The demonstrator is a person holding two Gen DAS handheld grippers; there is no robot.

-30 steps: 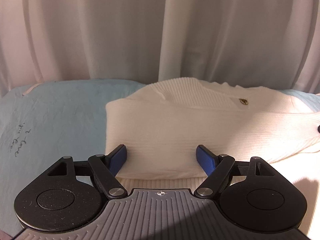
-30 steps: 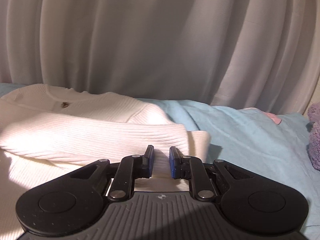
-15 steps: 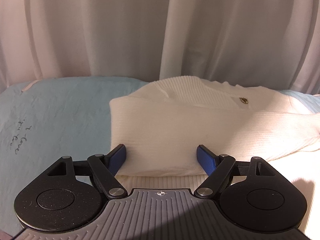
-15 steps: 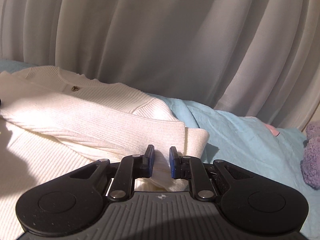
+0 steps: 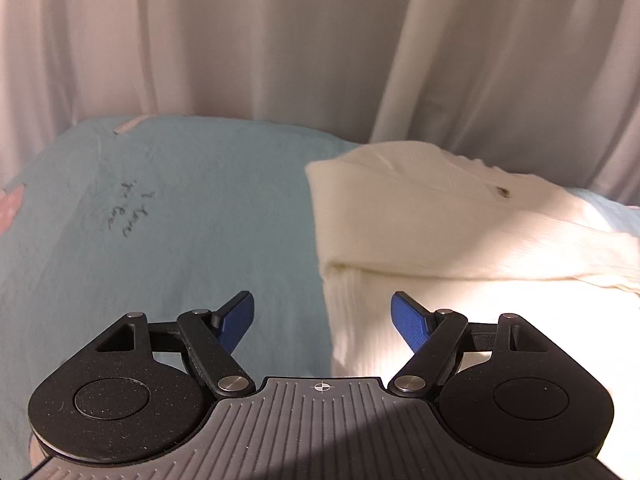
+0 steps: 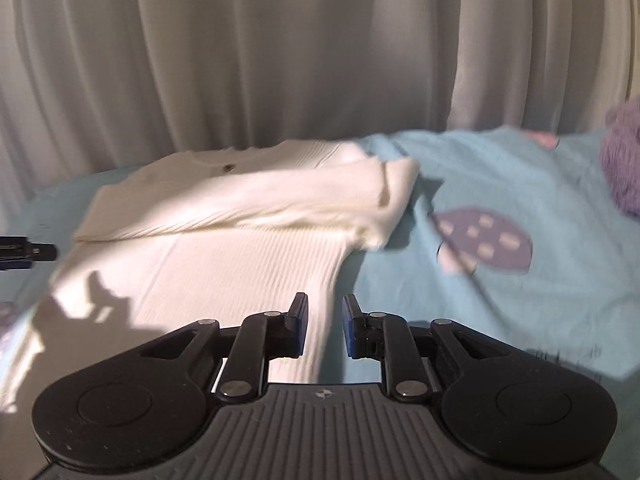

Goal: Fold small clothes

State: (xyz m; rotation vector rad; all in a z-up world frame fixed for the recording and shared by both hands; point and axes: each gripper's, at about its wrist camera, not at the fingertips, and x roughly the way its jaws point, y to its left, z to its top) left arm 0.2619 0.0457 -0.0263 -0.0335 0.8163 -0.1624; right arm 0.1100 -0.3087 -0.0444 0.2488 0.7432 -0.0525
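Left tongs spread wide, holding nothing, straddling the near left edge of the cream sweater. Right tongs parted a little, empty, over its right hem. Sweater flat on the light-blue sheet, sleeves folded across. Likely snag: ribbed knit slipping or bunching if pinched through one layer only. Behind, pale curtains; purple plush at far right.

A light-blue bedsheet with handwriting lies before pale curtains, a purple plush at its edge.
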